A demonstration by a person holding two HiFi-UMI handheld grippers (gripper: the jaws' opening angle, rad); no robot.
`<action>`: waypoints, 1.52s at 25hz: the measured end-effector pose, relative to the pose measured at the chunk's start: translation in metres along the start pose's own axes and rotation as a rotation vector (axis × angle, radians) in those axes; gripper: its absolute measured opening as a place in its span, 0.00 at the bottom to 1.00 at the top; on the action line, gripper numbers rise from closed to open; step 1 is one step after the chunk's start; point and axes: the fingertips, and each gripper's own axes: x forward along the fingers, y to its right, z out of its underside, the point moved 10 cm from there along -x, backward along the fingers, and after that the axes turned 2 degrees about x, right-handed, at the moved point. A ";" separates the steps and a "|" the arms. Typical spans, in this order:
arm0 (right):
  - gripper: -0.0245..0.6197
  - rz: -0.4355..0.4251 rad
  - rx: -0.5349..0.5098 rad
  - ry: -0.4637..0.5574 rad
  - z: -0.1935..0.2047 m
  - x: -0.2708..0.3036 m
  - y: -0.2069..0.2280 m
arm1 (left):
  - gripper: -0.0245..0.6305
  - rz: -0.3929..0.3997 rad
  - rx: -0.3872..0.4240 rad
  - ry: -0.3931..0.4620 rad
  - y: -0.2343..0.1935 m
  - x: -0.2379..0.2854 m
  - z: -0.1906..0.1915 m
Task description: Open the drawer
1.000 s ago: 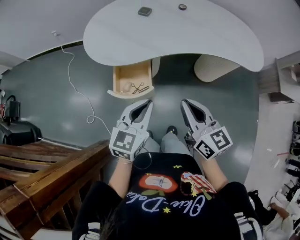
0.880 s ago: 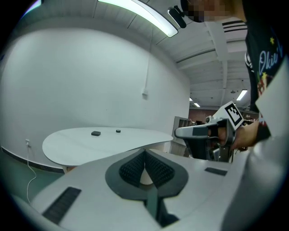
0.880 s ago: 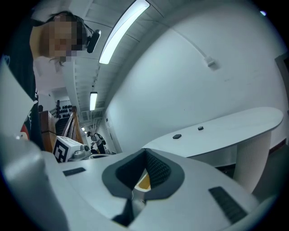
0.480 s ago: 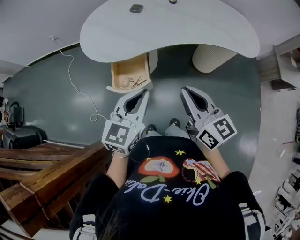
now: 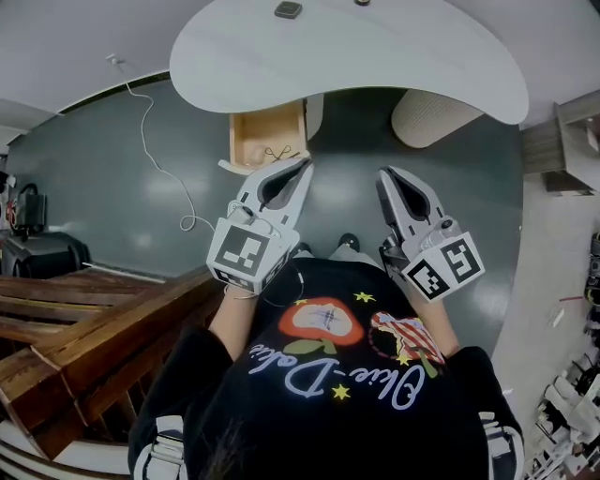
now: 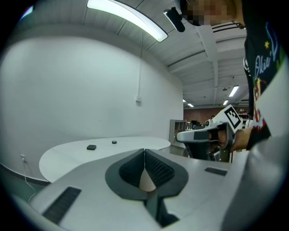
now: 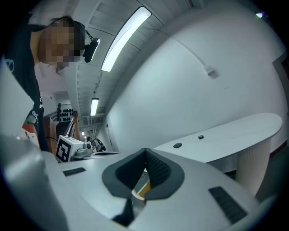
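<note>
A light wooden drawer [image 5: 265, 136] stands pulled out from under the white table [image 5: 375, 56]; small items lie inside, among them something like scissors. My left gripper [image 5: 305, 167] is shut with nothing in it, and its tip lies over the drawer's near edge in the head view. My right gripper [image 5: 385, 174] hangs to the right over the grey floor, also shut and empty. In the left gripper view the jaws meet at the left gripper's tip [image 6: 144, 151], with the right gripper [image 6: 203, 135] beyond. The right gripper view shows the right gripper [image 7: 145, 151] closed, wood showing below it.
A white cable [image 5: 155, 141] trails over the floor at the left. A wooden stair rail [image 5: 84, 328] runs at the lower left. The table's round beige leg [image 5: 431, 117] stands right of the drawer. A small dark block [image 5: 288, 10] lies on the tabletop.
Both grippers have risen and moved toward the table. The left gripper's tip now overlaps the drawer's near edge. Both jaws stay shut and the drawer stays open.
</note>
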 end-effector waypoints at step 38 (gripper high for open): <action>0.04 -0.070 -0.040 -0.051 0.009 0.015 -0.023 | 0.04 -0.097 -0.038 0.006 -0.005 -0.036 0.012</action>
